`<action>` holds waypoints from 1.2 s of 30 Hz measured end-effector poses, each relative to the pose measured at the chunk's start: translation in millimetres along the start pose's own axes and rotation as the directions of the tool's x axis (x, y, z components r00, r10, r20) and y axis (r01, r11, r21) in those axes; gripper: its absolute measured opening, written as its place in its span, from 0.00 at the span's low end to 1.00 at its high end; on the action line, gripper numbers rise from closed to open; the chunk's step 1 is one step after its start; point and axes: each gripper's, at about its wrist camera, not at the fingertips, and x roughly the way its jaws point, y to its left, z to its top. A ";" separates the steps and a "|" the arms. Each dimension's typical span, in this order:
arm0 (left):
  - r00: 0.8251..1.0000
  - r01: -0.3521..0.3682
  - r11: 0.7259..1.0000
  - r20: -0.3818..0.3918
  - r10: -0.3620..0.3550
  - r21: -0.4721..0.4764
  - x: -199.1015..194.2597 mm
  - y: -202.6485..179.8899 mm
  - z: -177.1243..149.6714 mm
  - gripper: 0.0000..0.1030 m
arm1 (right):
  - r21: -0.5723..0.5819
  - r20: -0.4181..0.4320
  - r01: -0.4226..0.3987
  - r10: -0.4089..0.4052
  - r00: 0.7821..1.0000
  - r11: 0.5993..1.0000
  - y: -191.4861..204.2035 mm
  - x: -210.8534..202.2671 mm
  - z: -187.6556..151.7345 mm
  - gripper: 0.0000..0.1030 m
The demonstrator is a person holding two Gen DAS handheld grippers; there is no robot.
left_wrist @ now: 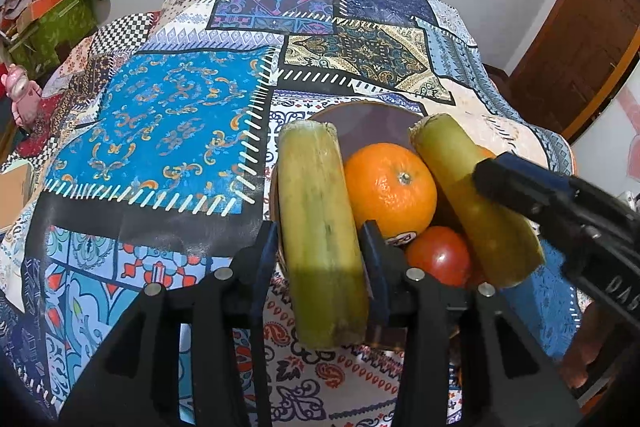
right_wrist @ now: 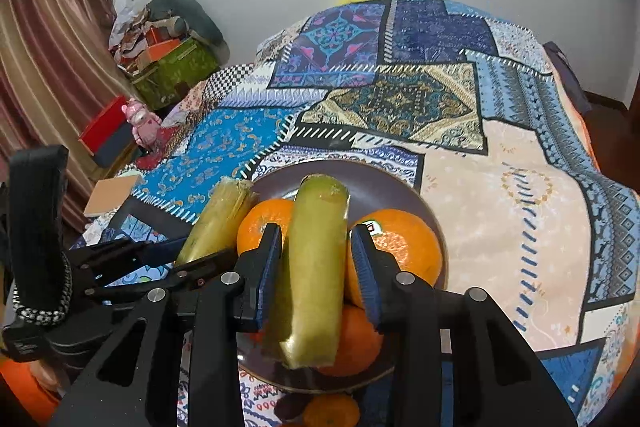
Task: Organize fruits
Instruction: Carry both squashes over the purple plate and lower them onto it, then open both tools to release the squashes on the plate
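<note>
On the patchwork-printed cloth (left_wrist: pixel 160 115) that covers the counter sits a dark brown round plate (right_wrist: pixel 384 187) heaped with fruit. The left gripper (left_wrist: pixel 320 247) reaches over its near rim with a yellow-green cut stalk segment, sugarcane by the look of it (left_wrist: pixel 320 227), lying lengthwise between its blue-padded fingers (left_wrist: pixel 266 259). The jaws are partly open; the stalk nearly fills the gap, yet whether the pads press on it cannot be told from either view. Its far cut end points over the plate and its near end hangs past the rim toward the camera.

The right gripper (right_wrist: pixel 316 263) has a second yellow-green stalk segment (right_wrist: pixel 316 259) between its fingers, also lengthwise and over the plate. Here the jaws are narrowly parted: the left pad lies against the stalk, while a sliver of space shows beside the right pad, so a firm grip cannot be confirmed. In the left wrist view this second segment (left_wrist: pixel 472 203) slants across the right side of the plate with the black right gripper (left_wrist: pixel 504 179) closed around its middle.

Between the two stalks lies a round orange with a green stem button (left_wrist: pixel 390 183), and just in front of it a small shiny red tomato (left_wrist: pixel 440 255). A second orange with a sticker (right_wrist: pixel 404 247) rests at the plate's right side. A pink toy figure (right_wrist: pixel 142 125) stands at the counter's far left edge.
</note>
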 end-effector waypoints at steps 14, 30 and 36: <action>0.995 0.012 0.998 0.095 -0.018 0.056 -65.6 -9.2 -6.6 0.59 | -0.056 0.074 0.038 -0.034 0.997 0.998 -1.9 -58.3 -13.1 0.34; 0.998 0.047 0.992 0.043 -0.052 0.114 -69.4 -41.0 -62.9 0.67 | -0.027 -0.012 0.025 -0.026 1.000 0.999 -11.3 -68.7 -80.3 0.34; 0.997 0.071 0.987 0.001 -0.072 0.142 -60.5 -46.8 -81.1 0.68 | -0.002 -0.048 -0.012 0.012 0.999 1.000 -10.0 -54.7 -93.7 0.34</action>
